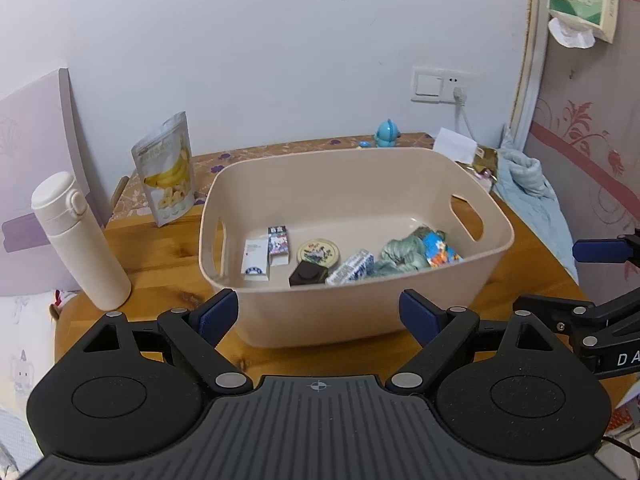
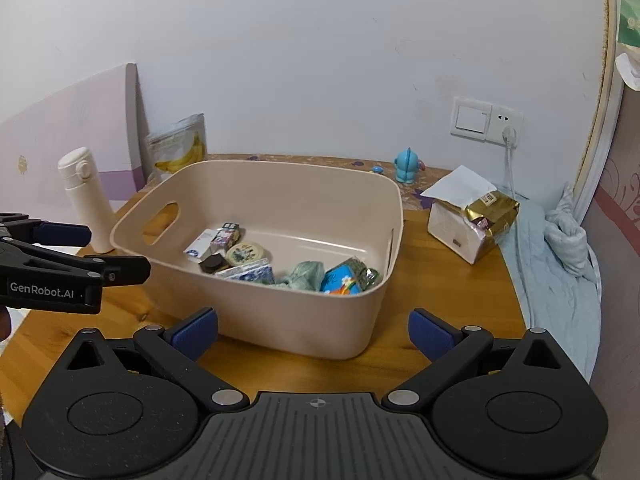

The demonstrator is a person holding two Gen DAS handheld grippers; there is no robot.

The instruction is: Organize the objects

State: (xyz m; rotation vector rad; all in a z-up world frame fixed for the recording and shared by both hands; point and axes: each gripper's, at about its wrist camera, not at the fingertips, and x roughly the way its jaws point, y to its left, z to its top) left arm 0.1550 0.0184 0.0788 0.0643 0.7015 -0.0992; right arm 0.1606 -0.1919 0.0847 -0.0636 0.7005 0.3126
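Inside the bin [image 1: 472, 176], overlapping items blur; both hand-held grippers [image 1: 318, 314] [image 2: 314, 334] gape empty.

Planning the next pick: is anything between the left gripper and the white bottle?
Nothing visible. The left gripper, open and empty, faces the bin; the white bottle stands apart to its left on bare table.
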